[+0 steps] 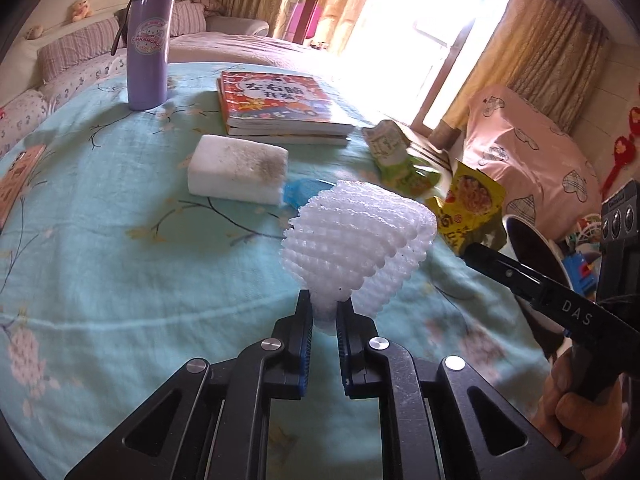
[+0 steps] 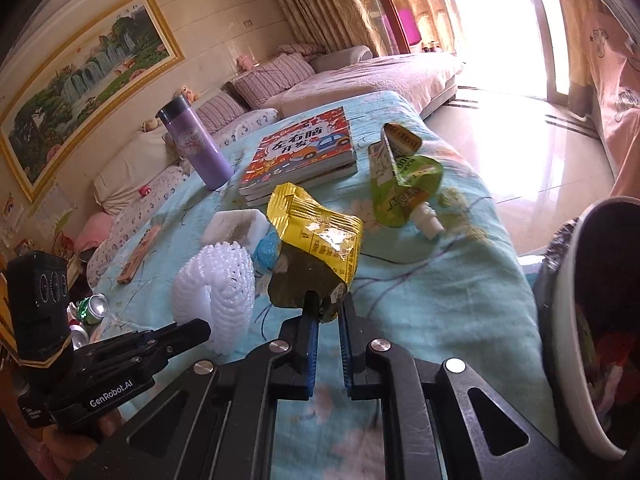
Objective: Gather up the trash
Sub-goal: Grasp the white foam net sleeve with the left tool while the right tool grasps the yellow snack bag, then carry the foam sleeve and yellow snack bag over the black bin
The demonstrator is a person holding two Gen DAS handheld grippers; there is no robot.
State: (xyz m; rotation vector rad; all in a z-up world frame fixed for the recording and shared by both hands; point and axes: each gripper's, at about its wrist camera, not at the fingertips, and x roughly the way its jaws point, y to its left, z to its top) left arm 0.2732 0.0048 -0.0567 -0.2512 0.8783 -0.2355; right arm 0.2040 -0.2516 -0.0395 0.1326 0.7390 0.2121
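My left gripper [image 1: 325, 303] is shut on a white foam fruit net [image 1: 356, 240] and holds it above the turquoise bedspread [image 1: 140, 280]; the net also shows in the right wrist view [image 2: 218, 280]. My right gripper [image 2: 329, 307] is shut on a yellow snack wrapper [image 2: 316, 240], which also shows in the left wrist view [image 1: 472, 208]. A green drink pouch [image 2: 408, 188] and a small carton [image 2: 394, 144] lie further back. The bin [image 2: 576, 320] with a dark liner stands at the right edge of the bed.
A white foam block [image 1: 238, 168] and a blue scrap [image 1: 298, 194] lie mid-bed. Books [image 1: 276, 102] and a purple flask [image 1: 148, 40] stand further back. A wooden strip [image 2: 138, 256] lies at the left. Cans [image 2: 94, 308] lie on the floor.
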